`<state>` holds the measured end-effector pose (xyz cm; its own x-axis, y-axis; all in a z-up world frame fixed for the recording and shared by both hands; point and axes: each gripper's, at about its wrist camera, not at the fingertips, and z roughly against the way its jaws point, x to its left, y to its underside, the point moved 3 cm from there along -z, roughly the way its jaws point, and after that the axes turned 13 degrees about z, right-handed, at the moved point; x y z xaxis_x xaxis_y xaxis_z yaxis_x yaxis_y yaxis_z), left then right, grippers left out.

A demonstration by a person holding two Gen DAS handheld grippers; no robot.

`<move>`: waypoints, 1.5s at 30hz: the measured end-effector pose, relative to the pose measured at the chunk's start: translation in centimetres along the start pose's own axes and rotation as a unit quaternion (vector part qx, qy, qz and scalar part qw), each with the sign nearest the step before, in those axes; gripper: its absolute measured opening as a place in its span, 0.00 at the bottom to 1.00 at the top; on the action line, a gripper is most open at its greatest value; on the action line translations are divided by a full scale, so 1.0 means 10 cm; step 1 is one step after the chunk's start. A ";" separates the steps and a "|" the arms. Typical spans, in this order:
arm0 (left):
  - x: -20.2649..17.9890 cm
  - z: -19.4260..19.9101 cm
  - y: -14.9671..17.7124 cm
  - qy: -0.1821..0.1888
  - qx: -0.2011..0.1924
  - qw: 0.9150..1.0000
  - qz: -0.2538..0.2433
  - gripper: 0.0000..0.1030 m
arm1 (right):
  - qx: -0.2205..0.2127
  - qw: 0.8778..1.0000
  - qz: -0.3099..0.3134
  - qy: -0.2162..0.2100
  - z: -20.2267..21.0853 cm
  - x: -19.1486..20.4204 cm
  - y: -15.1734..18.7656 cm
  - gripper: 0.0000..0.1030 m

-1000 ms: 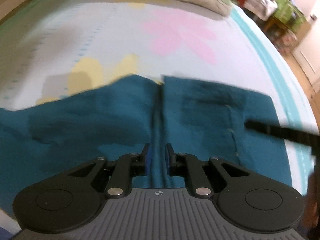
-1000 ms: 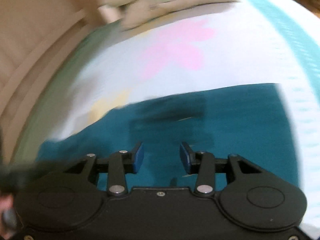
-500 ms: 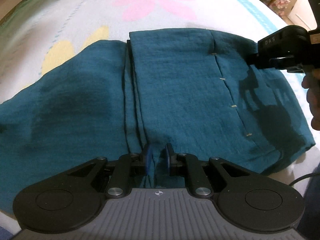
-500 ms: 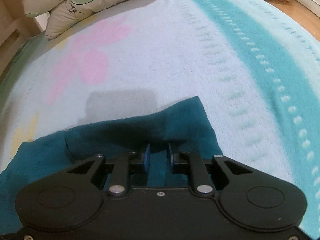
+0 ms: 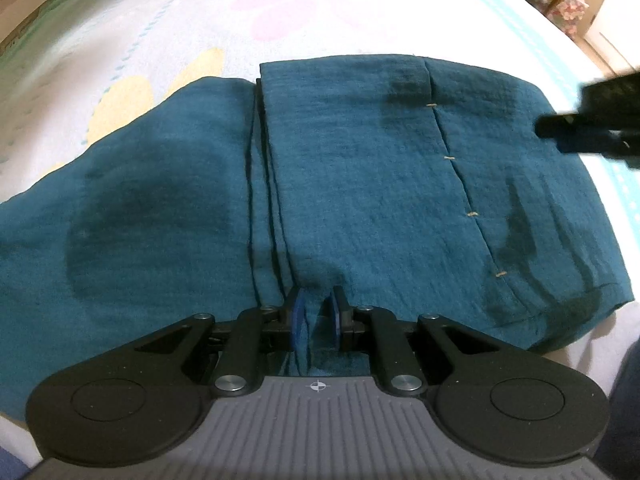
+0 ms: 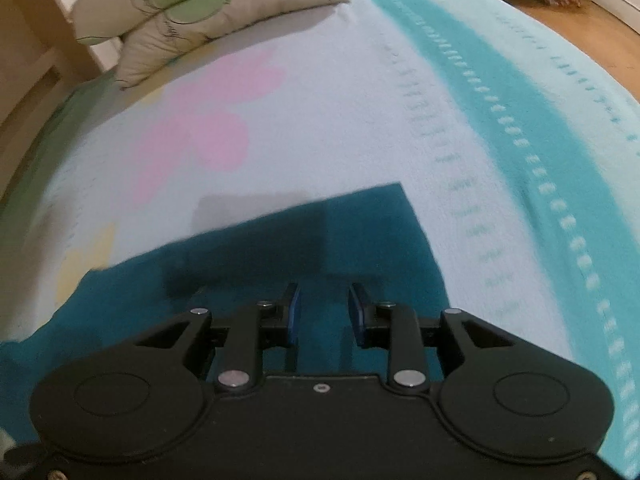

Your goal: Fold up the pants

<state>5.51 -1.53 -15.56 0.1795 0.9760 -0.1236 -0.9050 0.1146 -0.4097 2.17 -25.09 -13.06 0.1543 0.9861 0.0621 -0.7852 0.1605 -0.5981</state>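
No legible text, labels or numbers anywhere

Open bedspread (image 6: 340, 128) beyond pants (image 5: 360, 168); pillows (image 6: 208, 12) far.

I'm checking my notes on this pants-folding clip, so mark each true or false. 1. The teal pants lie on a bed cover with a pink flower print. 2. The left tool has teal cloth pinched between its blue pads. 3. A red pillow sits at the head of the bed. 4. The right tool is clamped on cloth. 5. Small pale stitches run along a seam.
1. True: the teal fabric pants lie on the pale flower-printed bed cover.
2. True: the left tool pinches a fold.
3. False: the pillow is beige with green leaves.
4. False: the right tool is opening, nothing pinched.
5. True: pale stitches mark a seam.
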 end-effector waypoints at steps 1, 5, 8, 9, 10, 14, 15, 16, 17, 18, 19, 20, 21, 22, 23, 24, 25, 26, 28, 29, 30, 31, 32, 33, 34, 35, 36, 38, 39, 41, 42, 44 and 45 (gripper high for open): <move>-0.01 -0.01 0.00 0.000 0.000 1.000 0.000 0.14 | 0.001 1.000 -0.001 -0.001 0.04 0.02 0.06 0.38; -0.01 -0.01 0.00 -0.001 0.002 1.000 0.002 0.14 | 0.014 1.000 -0.002 -0.008 0.14 0.14 0.37 0.38; 0.00 -0.02 0.00 -0.003 0.003 1.000 0.005 0.14 | 0.031 1.000 0.004 -0.005 0.15 0.27 0.57 0.38; 0.00 -0.02 0.01 -0.004 0.003 1.000 0.005 0.14 | 0.040 0.999 0.003 -0.009 0.12 0.31 0.62 0.38; -0.01 -0.02 0.01 -0.006 0.002 1.000 0.003 0.14 | 0.050 0.999 0.000 -0.014 0.09 0.34 0.66 0.38; -0.04 -0.02 0.01 -0.012 0.001 1.000 -0.004 0.14 | 0.068 0.997 0.030 0.006 -0.03 0.46 0.73 0.37; -0.05 -0.02 0.02 -0.013 -0.001 1.000 -0.002 0.14 | 0.067 0.997 0.040 0.011 -0.05 0.48 0.73 0.37; -0.05 -0.02 0.03 -0.013 -0.004 1.000 0.000 0.14 | 0.066 0.997 0.045 0.014 -0.05 0.50 0.70 0.37; -0.04 -0.01 0.04 -0.011 -0.009 1.000 0.002 0.14 | 0.064 0.997 0.051 0.015 -0.06 0.51 0.70 0.37; -0.03 0.00 0.05 -0.007 -0.013 1.000 0.006 0.14 | 0.063 0.996 0.057 0.017 -0.06 0.52 0.69 0.37; -0.01 0.02 0.06 -0.001 -0.017 1.000 0.010 0.14 | 0.061 0.996 0.061 0.017 -0.07 0.52 0.69 0.37; 0.03 0.03 0.07 0.004 -0.018 1.000 0.014 0.14 | 0.060 0.996 0.063 0.017 -0.07 0.52 0.69 0.37; 0.07 0.05 0.08 0.009 -0.016 1.000 0.020 0.14 | 0.059 0.996 0.063 0.017 -0.07 0.52 0.68 0.37; 0.12 0.09 0.09 0.009 -0.012 0.999 0.029 0.14 | 0.059 0.996 0.062 0.016 -0.07 0.52 0.67 0.37; 0.18 0.11 0.08 0.003 -0.010 0.999 0.037 0.14 | 0.058 0.996 0.060 0.015 -0.07 0.51 0.67 0.37; 0.25 0.14 0.08 -0.003 -0.011 0.999 0.043 0.14 | 0.058 0.997 0.058 0.014 -0.07 0.50 0.67 0.37; 0.33 0.19 0.08 -0.011 -0.016 0.999 0.048 0.14 | 0.057 0.997 0.057 0.013 -0.06 0.49 0.67 0.37; 0.42 0.24 0.08 -0.020 -0.025 0.998 0.050 0.14 | 0.057 0.997 0.057 0.013 -0.06 0.48 0.66 0.37; 0.61 0.37 0.06 -0.037 -0.049 0.997 0.050 0.14 | 0.056 0.997 0.059 0.014 -0.06 0.48 0.66 0.37; 0.71 0.43 0.04 -0.045 -0.059 0.996 0.050 0.14 | 0.055 0.997 0.060 0.014 -0.06 0.47 0.66 0.37; 0.81 0.50 0.01 -0.054 -0.067 0.995 0.051 0.14 | 0.054 0.996 0.062 0.015 -0.05 0.51 0.72 0.37; 0.94 0.55 -0.02 -0.064 -0.072 0.994 0.054 0.14 | 0.054 0.996 0.062 0.016 -0.04 0.51 0.72 0.37; 1.06 0.62 -0.07 -0.071 -0.075 0.993 0.058 0.14 | 0.054 0.996 0.063 0.016 -0.04 0.52 0.72 0.37; 1.19 0.66 -0.10 -0.078 -0.076 0.992 0.064 0.14 | 0.054 0.996 0.063 0.016 -0.05 0.52 0.72 0.37; 1.33 0.70 -0.14 -0.083 -0.078 0.991 0.070 0.14 | 0.054 0.996 0.063 0.016 -0.05 0.52 0.71 0.37; 1.46 0.73 -0.18 -0.088 -0.079 0.990 0.078 0.14 | 0.054 0.996 0.062 0.016 -0.05 0.52 0.71 0.37; 1.60 0.76 -0.23 -0.094 -0.079 0.988 0.089 0.14 | 0.054 0.997 0.061 0.016 -0.05 0.53 0.71 0.37; 1.88 0.83 -0.34 -0.106 -0.082 0.984 0.118 0.14 | 0.054 0.997 0.059 0.015 -0.05 0.52 0.71 0.38; 2.01 0.87 -0.38 -0.109 -0.085 0.982 0.130 0.14 | 0.054 0.997 0.059 0.015 -0.05 0.52 0.71 0.37; 2.24 0.92 -0.46 -0.109 -0.088 0.979 0.147 0.14 | 0.053 0.997 0.060 0.015 -0.04 0.52 0.72 0.37; 2.34 0.93 -0.49 -0.105 -0.089 0.979 0.153 0.14 | 0.053 0.997 0.061 0.015 -0.04 0.52 0.72 0.38; 2.54 1.00 -0.52 -0.089 -0.096 0.977 0.165 0.14 | 0.053 0.997 0.062 0.016 -0.04 0.52 0.72 0.38; 2.64 1.06 -0.53 -0.075 -0.102 0.977 0.173 0.14 | 0.052 0.997 0.063 0.016 -0.04 0.53 0.72 0.38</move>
<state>10.98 25.55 -7.06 -0.1954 0.9677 -0.1595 -0.8029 -0.2513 -0.5405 -2.40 -18.77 -17.36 0.0685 0.9970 -0.0348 -0.8576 0.0411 -0.5127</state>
